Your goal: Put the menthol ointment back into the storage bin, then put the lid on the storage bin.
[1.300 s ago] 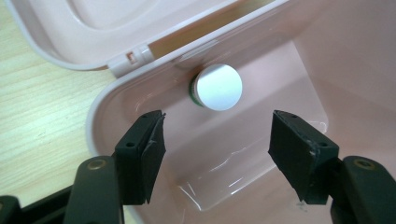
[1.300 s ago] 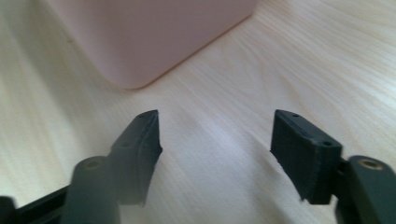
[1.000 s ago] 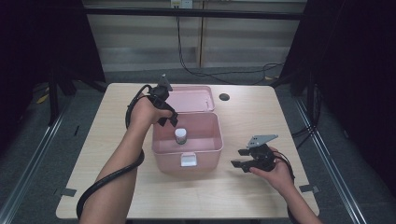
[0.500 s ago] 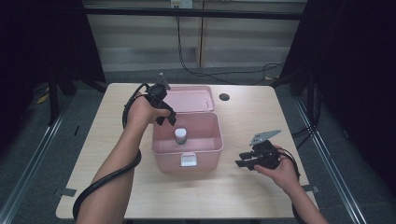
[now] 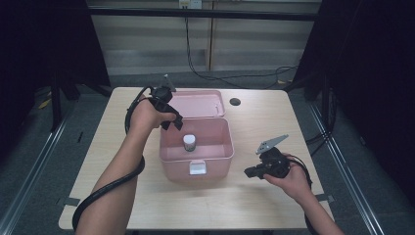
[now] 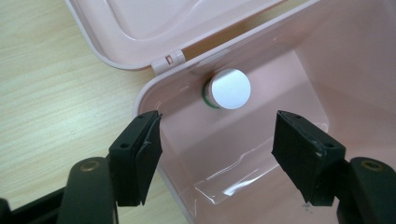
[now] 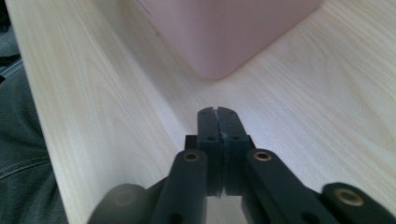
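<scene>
Two grippers were at work over the wooden counter (image 5: 122,147). A pink box (image 5: 195,159) stood near the middle of it, its lid (image 5: 198,104) thrown back flat on the far side and joined to the body by a hinge (image 6: 169,59). A small bottle with a white cap (image 5: 189,142) stood upright inside the box, near its far wall and towards its left; in the left gripper view the cap (image 6: 229,88) sat close below the hinge.

The left gripper (image 5: 171,117) hovered above the far left corner of the box, pointing down into it. Its fingers (image 6: 140,149) were spread wide with nothing between them, one over the box's rim and the other over the interior; the bottle lay beyond them, untouched. They had just been opening a little further.

The right gripper (image 5: 249,172) was held to the right of the box, near the front right corner and apart from it, its tip aimed towards the box. Its fingers (image 7: 208,135) had just been closing and were pressed together, gripping nothing, above bare wood. A white latch (image 5: 197,167) showed on the box's front wall, and a dark round hole (image 5: 235,102) marked the counter beyond the lid.
</scene>
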### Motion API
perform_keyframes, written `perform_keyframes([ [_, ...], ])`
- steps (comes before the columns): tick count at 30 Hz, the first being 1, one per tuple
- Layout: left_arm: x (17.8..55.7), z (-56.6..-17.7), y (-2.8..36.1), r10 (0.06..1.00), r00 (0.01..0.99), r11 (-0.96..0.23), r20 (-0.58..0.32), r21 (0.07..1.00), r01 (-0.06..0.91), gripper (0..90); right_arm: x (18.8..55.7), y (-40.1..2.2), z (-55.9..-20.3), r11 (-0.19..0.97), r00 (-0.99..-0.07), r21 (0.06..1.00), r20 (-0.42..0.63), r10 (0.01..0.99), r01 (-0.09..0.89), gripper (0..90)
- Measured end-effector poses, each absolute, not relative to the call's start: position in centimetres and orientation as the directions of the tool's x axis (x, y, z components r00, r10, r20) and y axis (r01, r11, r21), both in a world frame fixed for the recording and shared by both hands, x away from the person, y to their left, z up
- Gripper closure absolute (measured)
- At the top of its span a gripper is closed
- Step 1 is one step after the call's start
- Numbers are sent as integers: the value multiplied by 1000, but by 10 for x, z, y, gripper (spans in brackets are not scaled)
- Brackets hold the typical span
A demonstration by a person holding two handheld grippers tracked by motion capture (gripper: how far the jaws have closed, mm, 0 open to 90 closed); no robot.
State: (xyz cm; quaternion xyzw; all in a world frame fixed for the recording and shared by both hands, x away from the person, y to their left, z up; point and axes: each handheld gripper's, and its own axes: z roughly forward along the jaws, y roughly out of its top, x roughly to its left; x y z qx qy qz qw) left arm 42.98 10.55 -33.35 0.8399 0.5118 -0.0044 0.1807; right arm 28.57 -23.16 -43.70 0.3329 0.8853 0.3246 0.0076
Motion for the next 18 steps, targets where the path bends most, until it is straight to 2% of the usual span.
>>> perform_keyframes([
  [18,432,-325,120,869,459,-396,-185,296,869,316,278,-203,-419,607,-830,585,243,502,538,900],
])
